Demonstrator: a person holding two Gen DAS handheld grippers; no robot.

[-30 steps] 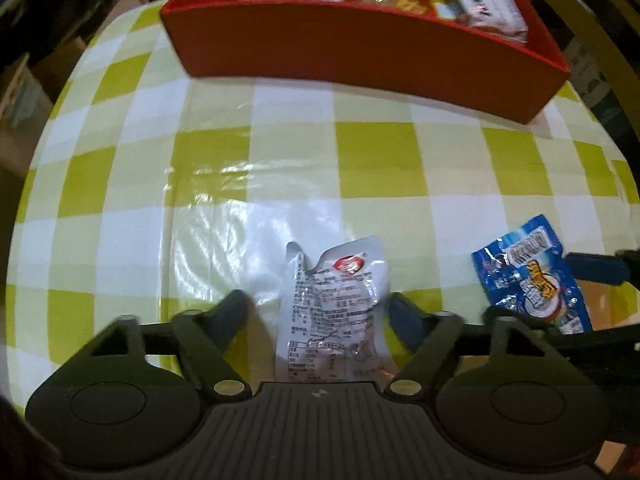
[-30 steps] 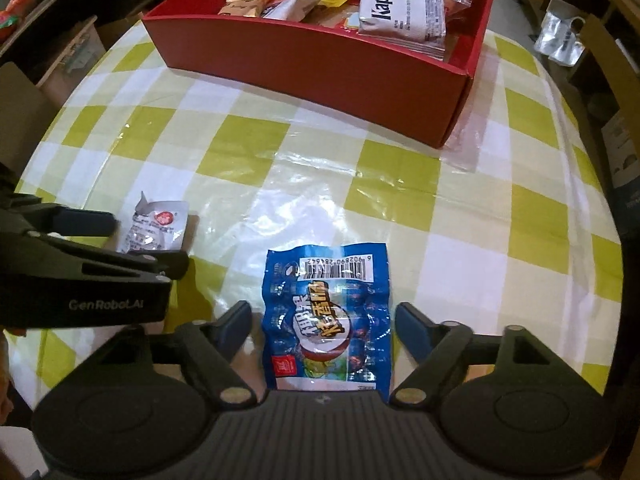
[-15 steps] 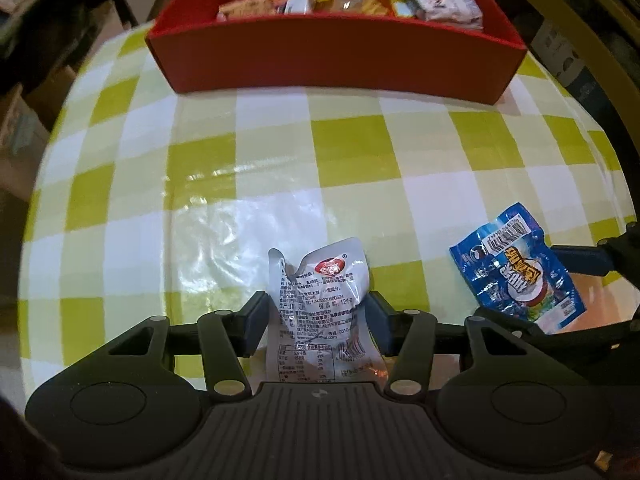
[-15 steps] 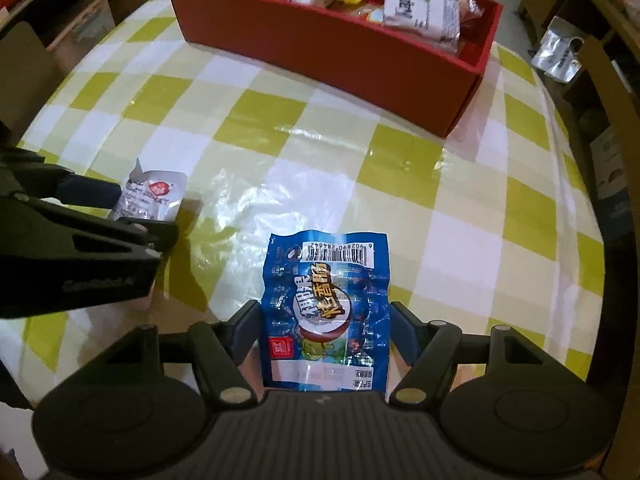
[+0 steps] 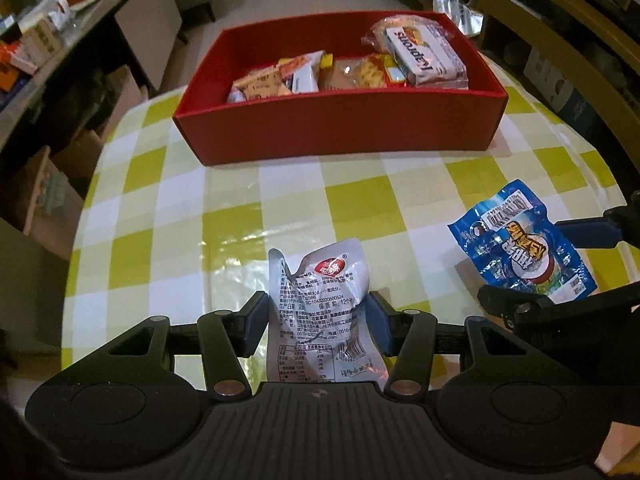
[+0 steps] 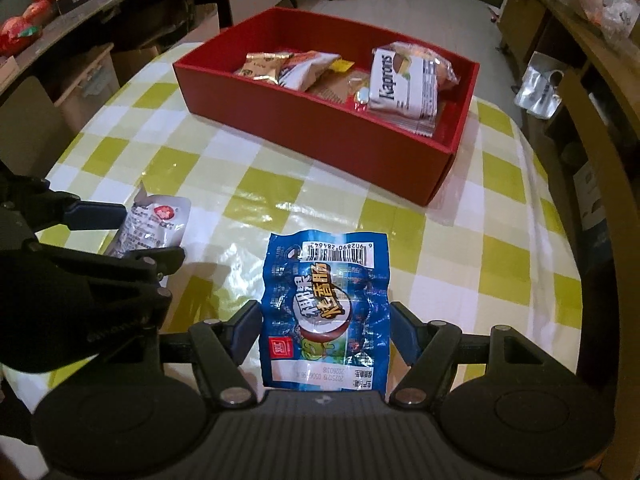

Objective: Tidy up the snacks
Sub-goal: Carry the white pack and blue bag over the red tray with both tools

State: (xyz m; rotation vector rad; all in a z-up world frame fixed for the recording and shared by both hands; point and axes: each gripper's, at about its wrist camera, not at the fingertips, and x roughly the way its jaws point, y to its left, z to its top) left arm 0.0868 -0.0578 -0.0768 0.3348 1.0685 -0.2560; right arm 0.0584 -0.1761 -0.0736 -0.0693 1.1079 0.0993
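Observation:
My left gripper [image 5: 318,316] is shut on a silver snack packet [image 5: 320,308] and holds it above the checked tablecloth [image 5: 224,216]. My right gripper [image 6: 325,330] is shut on a blue snack packet [image 6: 326,308], also lifted. Each shows in the other view: the blue packet [image 5: 520,248] at the right, the silver packet [image 6: 154,224] at the left. A red box [image 5: 340,128] with several snacks inside stands at the far side of the table; it also shows in the right wrist view [image 6: 320,128].
A white Kaprons pack [image 6: 404,80] lies at the box's right end. Shelves with goods [image 5: 36,40] and cardboard boxes [image 5: 80,152] stand left of the table. A wooden chair frame [image 6: 592,184] stands at the right.
Both grippers closed on their packets and lifted them off the table. The views rose and tilted, so the inside of the red box shows more.

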